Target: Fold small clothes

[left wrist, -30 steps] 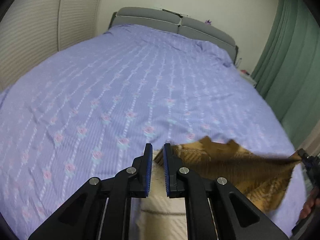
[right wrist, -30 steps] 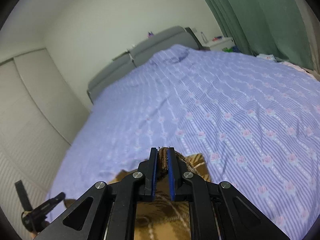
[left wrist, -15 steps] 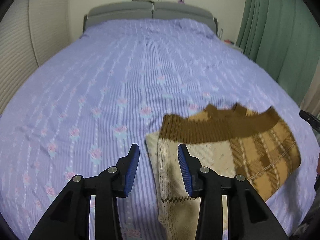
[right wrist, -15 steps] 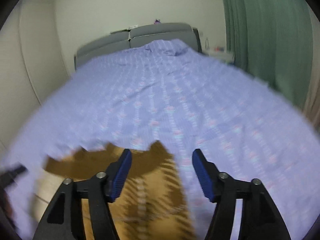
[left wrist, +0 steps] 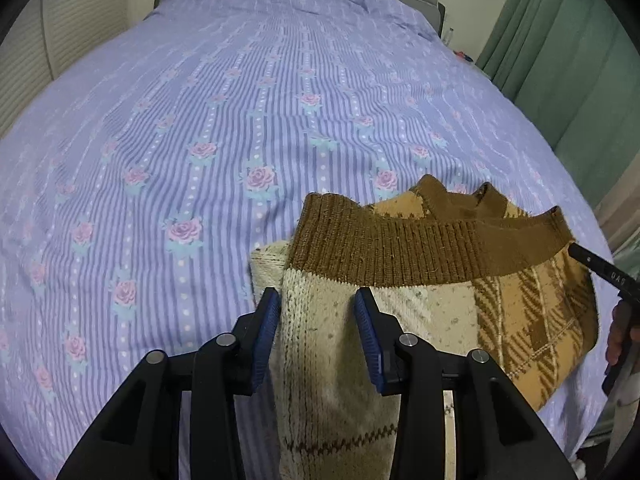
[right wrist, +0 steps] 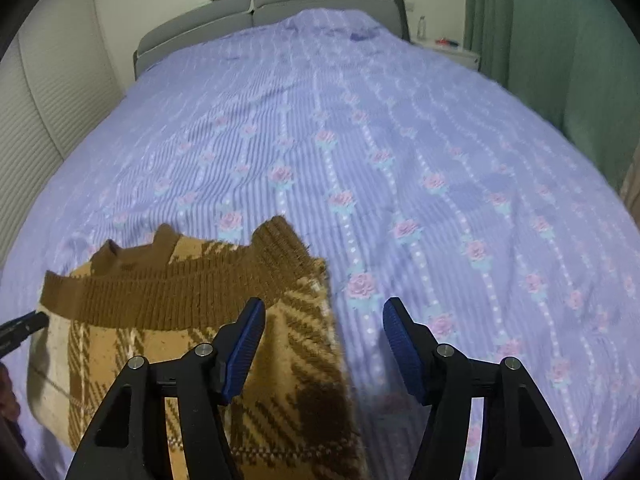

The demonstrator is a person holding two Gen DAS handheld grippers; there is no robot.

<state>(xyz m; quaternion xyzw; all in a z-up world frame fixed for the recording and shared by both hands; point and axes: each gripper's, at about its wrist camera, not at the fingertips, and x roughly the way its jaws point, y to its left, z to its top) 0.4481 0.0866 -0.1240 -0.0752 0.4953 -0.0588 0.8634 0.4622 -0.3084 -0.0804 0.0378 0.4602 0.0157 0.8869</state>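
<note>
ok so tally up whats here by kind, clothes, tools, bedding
clothes: 1, the knitted sweater
tools: 2, left tool and right tool, both open
bedding: 1, the purple flowered bedsheet
total: 4

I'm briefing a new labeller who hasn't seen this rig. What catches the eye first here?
A brown-and-cream knitted sweater lies folded near the front edge of a bed with a lilac rose-striped cover. The left gripper and right gripper hover open above it, gripping nothing.
</note>
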